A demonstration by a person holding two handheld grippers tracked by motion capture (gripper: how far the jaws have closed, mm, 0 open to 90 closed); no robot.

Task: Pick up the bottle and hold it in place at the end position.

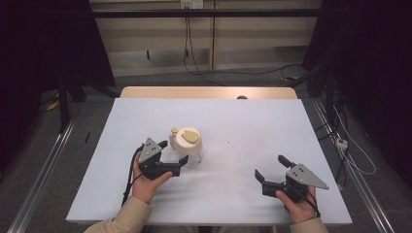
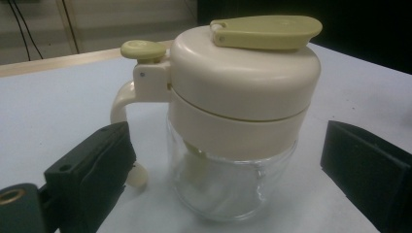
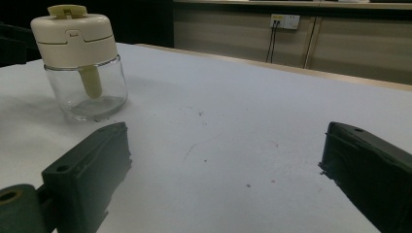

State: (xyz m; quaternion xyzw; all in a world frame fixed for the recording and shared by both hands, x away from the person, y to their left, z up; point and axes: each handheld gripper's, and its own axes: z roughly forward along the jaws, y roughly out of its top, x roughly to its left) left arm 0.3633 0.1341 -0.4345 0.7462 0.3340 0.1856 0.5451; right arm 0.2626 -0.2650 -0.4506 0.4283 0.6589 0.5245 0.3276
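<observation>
A clear glass jar (image 1: 188,145) with a cream lid, a yellow-green flip cap and a side handle stands upright left of the table's middle. My left gripper (image 1: 174,151) is open right in front of it. In the left gripper view the jar (image 2: 233,121) stands between the spread jaws of the left gripper (image 2: 226,145), with gaps on both sides, and its handle curves down by the left jaw. My right gripper (image 1: 270,166) is open near the front right, with nothing between its fingers. In the right gripper view the jar (image 3: 80,63) stands far left, beyond the open right gripper (image 3: 226,145).
The white table top (image 1: 243,121) has a wooden strip (image 1: 209,92) along its far edge. Cables and a power strip (image 1: 342,143) lie on the floor to the right. Metal rails (image 1: 43,174) run along both sides of the table.
</observation>
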